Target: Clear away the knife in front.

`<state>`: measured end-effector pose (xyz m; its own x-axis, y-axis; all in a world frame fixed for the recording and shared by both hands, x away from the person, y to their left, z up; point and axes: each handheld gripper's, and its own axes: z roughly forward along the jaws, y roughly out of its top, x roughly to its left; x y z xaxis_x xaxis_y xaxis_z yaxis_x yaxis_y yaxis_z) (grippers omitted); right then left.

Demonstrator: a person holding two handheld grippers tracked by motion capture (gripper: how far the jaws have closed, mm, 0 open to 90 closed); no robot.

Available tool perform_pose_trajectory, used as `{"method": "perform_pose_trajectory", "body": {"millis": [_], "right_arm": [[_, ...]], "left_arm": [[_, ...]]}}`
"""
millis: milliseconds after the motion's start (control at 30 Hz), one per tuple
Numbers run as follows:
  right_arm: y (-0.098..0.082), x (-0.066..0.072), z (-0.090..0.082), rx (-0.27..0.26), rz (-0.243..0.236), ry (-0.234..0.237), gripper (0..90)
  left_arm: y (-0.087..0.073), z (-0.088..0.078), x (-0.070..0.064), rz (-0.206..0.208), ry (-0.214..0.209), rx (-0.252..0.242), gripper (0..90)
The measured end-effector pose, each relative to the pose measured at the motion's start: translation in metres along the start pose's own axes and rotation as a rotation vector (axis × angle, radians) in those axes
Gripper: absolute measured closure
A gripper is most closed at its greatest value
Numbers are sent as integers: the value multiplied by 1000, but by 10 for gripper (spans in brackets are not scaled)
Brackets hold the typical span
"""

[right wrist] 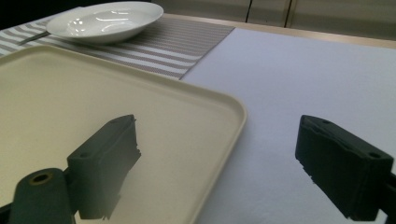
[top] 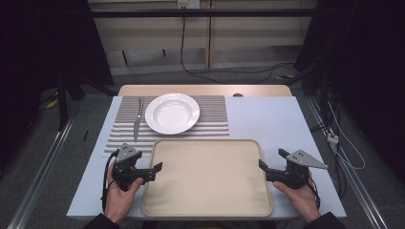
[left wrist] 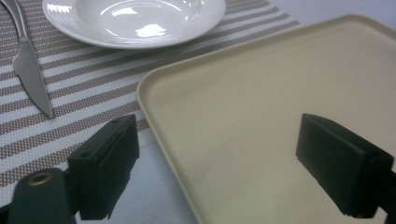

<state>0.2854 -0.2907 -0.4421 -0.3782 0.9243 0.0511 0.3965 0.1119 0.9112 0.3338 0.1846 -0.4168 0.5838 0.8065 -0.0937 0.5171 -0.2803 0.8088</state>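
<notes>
Scene: a person is holding two black two-jaw grippers over a white-covered table, flanking a wide, cream, round-cornered plastic tray, the landmark here.
Tray: sitting empty at the person's edge of the table, midway between the hands; it appears to be the thing about to be handled.
Left gripper: hovering at the tray's left rim, jaws spread wide with nothing between them; one jaw is hanging above the tray, the other outside the rim, seemingly lining up for a grasp.
Right gripper: hovering at the tray's right rim, jaws likewise spread and empty, straddling the rim in its own view, mirroring the left, likely so both edges can be taken together.
Plate: a white, glossy, deep ceramic plate is resting beyond the tray's far rim on a brown-and-white striped woven placemat.
Knife: a silver metal table knife is lying on the placemat, beyond the tray's far-left corner, just left of the plate, set as at a dinner place.
</notes>
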Motion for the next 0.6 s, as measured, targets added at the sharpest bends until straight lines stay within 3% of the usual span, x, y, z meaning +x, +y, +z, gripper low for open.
{"method": "perform_pose_trajectory", "body": {"millis": [167, 200, 367, 400, 433, 600], "right_arm": [[0, 0, 1, 11, 12, 12, 128], [0, 0, 1, 8, 6, 7, 128], [1, 2, 3, 12, 0, 8, 128], [1, 3, 3, 12, -3, 7, 127], [1, 3, 3, 12, -7, 7, 127], [1, 1, 3, 11, -1, 4, 127]], "left_arm": [[7, 5, 3, 3, -7, 16, 133], [8, 7, 7, 15, -14, 41, 124], [13, 9, 23, 12, -9, 46, 103], [16, 10, 32, 15, 22, 30, 103], [16, 10, 32, 15, 22, 30, 101], [29, 16, 57, -17, 77, 28, 99]]}}
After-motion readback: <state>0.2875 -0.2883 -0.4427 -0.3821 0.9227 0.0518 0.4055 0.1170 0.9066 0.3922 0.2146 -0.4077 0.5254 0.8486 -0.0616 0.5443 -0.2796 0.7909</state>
